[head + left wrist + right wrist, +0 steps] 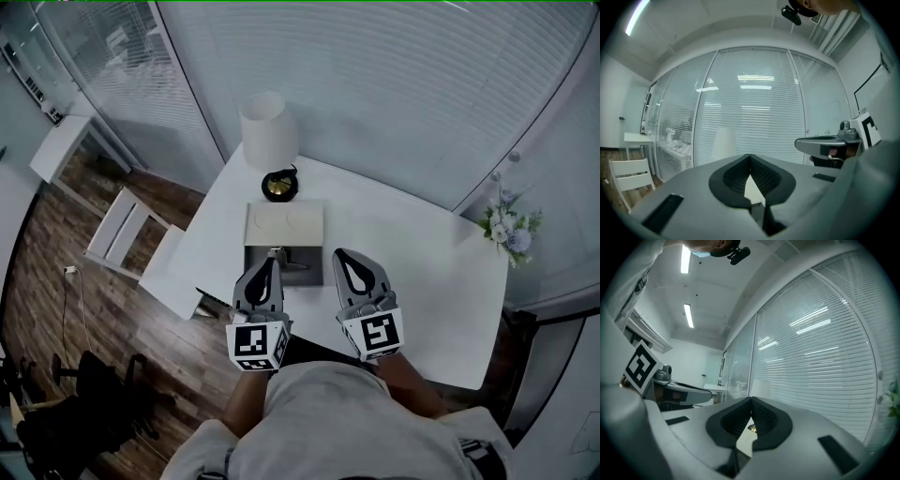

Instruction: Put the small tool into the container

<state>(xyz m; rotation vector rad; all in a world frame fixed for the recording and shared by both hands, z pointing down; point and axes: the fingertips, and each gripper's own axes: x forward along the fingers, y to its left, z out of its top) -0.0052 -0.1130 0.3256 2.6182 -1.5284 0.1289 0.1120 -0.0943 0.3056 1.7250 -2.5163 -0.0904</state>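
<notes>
Tongs: L tongs (272, 258), R tongs (340, 255) clenched empty; container (284, 225) seen head view only.

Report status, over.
Both shut, empty: left gripper, right gripper. Small metal piece, probably the tool, lies in the open container. Nothing in the way.

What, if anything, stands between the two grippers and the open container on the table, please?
Nothing visible does. The left gripper and right gripper hang shut and empty at the near side of the container, whose dark inside lies open to them. The lamp stands behind it, out of the way.
</notes>
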